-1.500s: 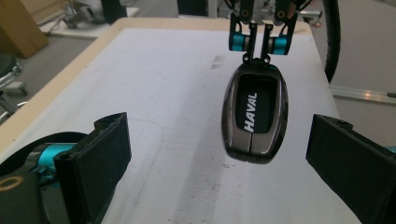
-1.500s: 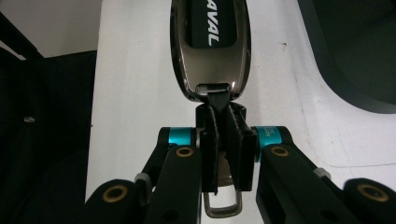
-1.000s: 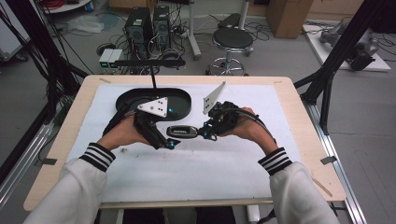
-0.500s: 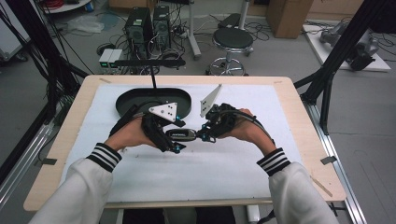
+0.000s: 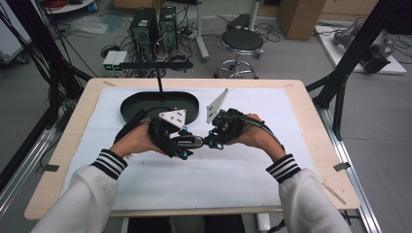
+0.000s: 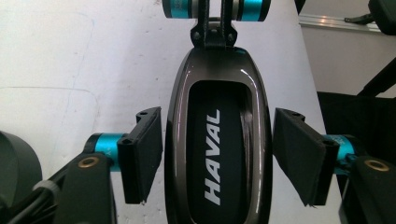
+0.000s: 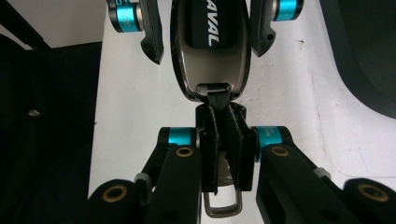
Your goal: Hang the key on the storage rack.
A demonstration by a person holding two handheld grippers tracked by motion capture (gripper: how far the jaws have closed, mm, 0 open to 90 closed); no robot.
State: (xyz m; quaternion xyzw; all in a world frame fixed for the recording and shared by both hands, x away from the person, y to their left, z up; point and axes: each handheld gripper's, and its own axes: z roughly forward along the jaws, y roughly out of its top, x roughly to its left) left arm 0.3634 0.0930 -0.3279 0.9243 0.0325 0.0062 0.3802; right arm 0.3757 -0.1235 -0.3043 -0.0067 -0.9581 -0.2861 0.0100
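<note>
A dark glossy key fob [image 5: 188, 141] marked HAVAL is held level above the white mat, between my two grippers. My right gripper [image 7: 224, 149] is shut on the short strap [image 7: 218, 100] at the fob's [image 7: 210, 51] narrow end, and a metal ring [image 7: 223, 211] hangs below the jaws. My left gripper [image 6: 215, 161] straddles the fob's [image 6: 215, 107] wide body and its jaws have just been closing. Its pads [image 6: 142, 154] stand close beside the fob's sides, with a thin gap still showing. In the high view the left gripper [image 5: 184, 145] faces the right gripper [image 5: 210, 141].
A black oval tray [image 5: 136, 104] lies on the white mat [image 5: 218, 194] just behind the left hand. The wooden table edge [image 5: 320, 160] frames the mat. A stool [image 5: 242, 41] and computer cases [image 5: 153, 24] stand on the floor beyond the table.
The left hand has shifted a little right toward the fob. Its jaws have narrowed around the fob's body. The right hand has kept still.
</note>
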